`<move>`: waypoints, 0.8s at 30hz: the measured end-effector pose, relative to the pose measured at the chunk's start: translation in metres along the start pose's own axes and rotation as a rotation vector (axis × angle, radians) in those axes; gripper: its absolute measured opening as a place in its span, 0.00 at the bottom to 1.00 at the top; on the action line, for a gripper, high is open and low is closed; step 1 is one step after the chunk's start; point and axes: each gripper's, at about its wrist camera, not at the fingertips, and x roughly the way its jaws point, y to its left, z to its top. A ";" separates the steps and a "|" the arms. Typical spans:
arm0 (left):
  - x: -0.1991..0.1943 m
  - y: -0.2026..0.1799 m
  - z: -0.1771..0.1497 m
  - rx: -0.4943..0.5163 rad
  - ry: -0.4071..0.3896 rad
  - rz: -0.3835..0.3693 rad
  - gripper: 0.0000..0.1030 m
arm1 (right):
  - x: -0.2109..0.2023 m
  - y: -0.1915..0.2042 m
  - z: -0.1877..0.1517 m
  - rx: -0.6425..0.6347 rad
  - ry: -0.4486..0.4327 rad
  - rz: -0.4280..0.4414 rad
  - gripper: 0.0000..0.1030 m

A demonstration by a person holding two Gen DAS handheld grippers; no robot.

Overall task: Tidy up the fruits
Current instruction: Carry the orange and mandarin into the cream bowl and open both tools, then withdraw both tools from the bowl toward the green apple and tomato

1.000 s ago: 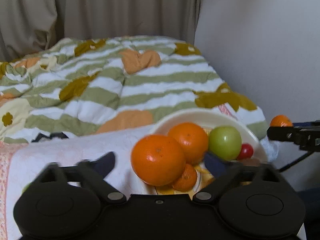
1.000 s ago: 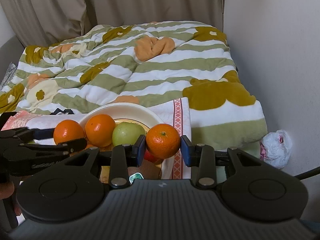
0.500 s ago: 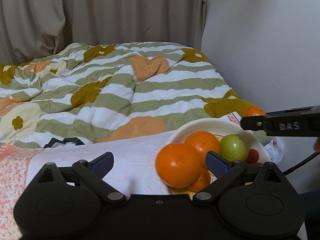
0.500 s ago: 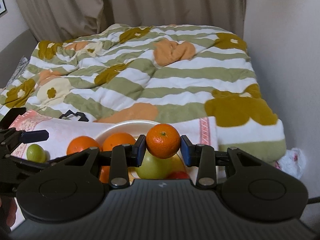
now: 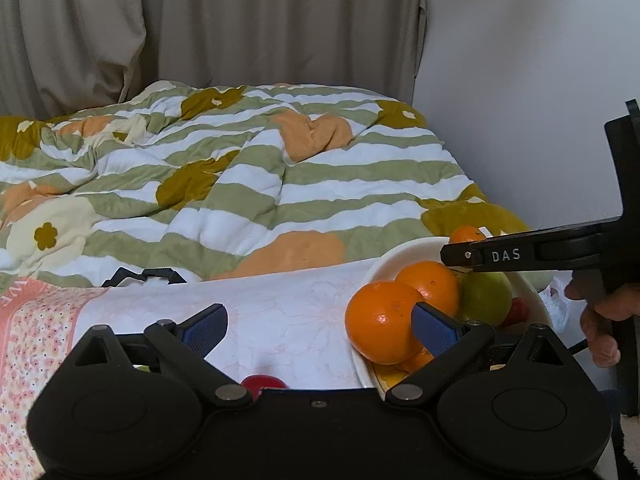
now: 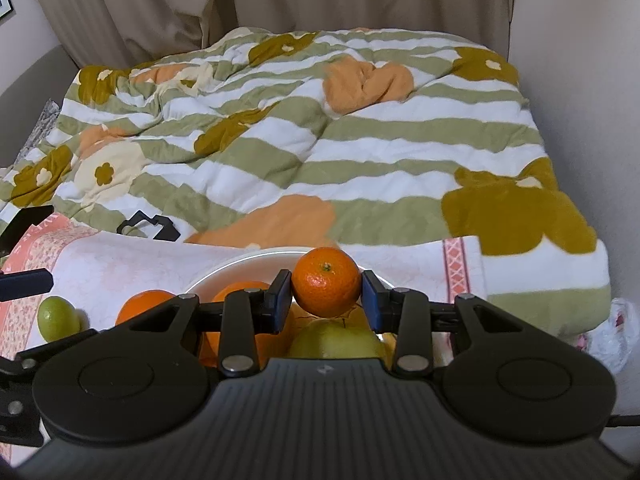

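My right gripper (image 6: 326,300) has its blue-padded jaws clamped on a small round orange mandarin (image 6: 326,282), one pad against each side of the fruit, its green stem scar facing up. I hold it above the far part of the cream-white round bowl (image 6: 224,270), just over the pale green apple (image 6: 336,340) that lies in it. From the left wrist camera I see the same mandarin (image 5: 466,235) peeking over the black finger of the right gripper (image 5: 460,254), above the bowl's far rim (image 5: 408,246).

My left gripper (image 5: 318,326) has its jaws wide apart with nothing between them. It hangs over the white floral cloth (image 5: 280,304) that covers the bed's near edge, with the bowl at the cloth's right end. One blue pad (image 5: 434,326) sits in front of the large orange (image 5: 380,328) at the bowl's near-left rim; I cannot tell whether it touches it. A second large orange (image 5: 430,286) sits right behind that one, beside the green apple (image 5: 486,298), and a small red fruit (image 5: 518,310) shows past the apple.

On the cloth, outside the bowl, a small green round fruit (image 6: 58,318) lies towards the left edge, and a small red round fruit (image 5: 262,384) lies close under my left gripper. A striped green-and-white quilt (image 6: 320,152) with flower shapes covers the bed beyond.
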 end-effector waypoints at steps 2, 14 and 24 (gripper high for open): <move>0.000 0.000 -0.001 0.003 0.003 0.000 0.97 | -0.002 0.001 0.000 0.006 -0.021 0.009 0.59; -0.015 -0.002 -0.014 -0.021 -0.003 0.006 0.97 | -0.030 0.000 -0.005 0.040 -0.090 -0.013 1.00; -0.068 0.006 -0.028 -0.074 -0.061 0.046 0.97 | -0.090 0.010 -0.016 0.044 -0.142 -0.020 1.00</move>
